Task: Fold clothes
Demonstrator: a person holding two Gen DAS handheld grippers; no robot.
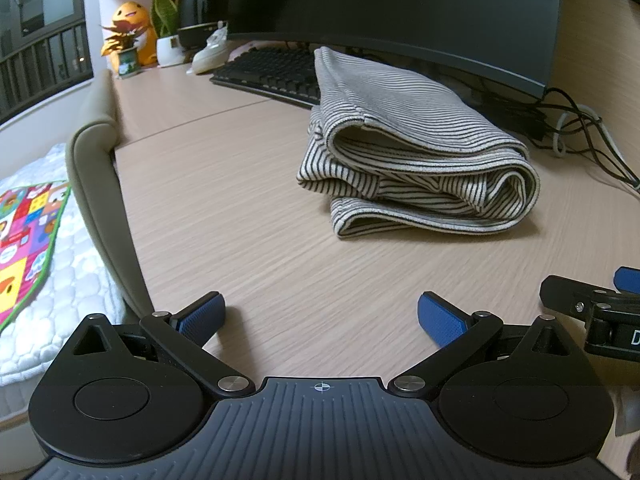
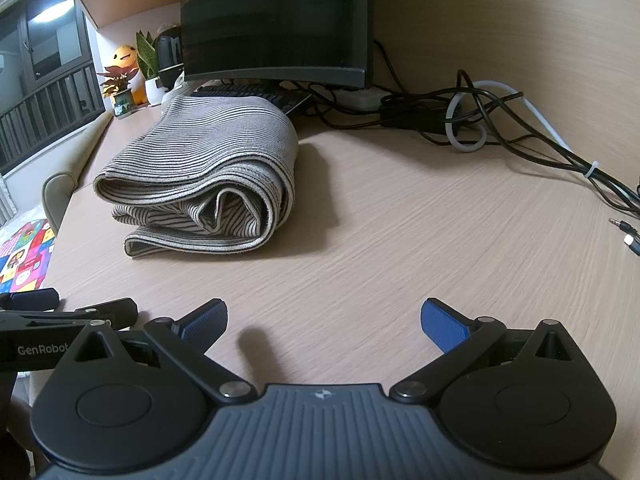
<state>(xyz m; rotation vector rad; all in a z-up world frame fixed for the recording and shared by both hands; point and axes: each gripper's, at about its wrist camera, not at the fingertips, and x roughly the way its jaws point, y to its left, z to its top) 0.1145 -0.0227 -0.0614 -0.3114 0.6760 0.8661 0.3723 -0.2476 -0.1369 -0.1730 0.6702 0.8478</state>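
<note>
A striped black-and-white garment (image 1: 416, 152) lies folded in several layers on the wooden desk (image 1: 240, 216), its far end resting against the keyboard. In the right wrist view the same folded garment (image 2: 208, 184) sits left of centre. My left gripper (image 1: 322, 316) hovers low over the desk well in front of the bundle, open and holding nothing. My right gripper (image 2: 324, 322) is also open and holding nothing, nearer than the garment and to its right. Each gripper shows at the edge of the other's view.
A dark monitor (image 1: 392, 12) and black keyboard (image 1: 272, 72) stand behind the garment. Tangled cables (image 2: 492, 120) run along the back right. Potted plants and an orange plush toy (image 1: 132, 32) sit at the far left. A chair back (image 1: 96, 184) borders the desk's left edge.
</note>
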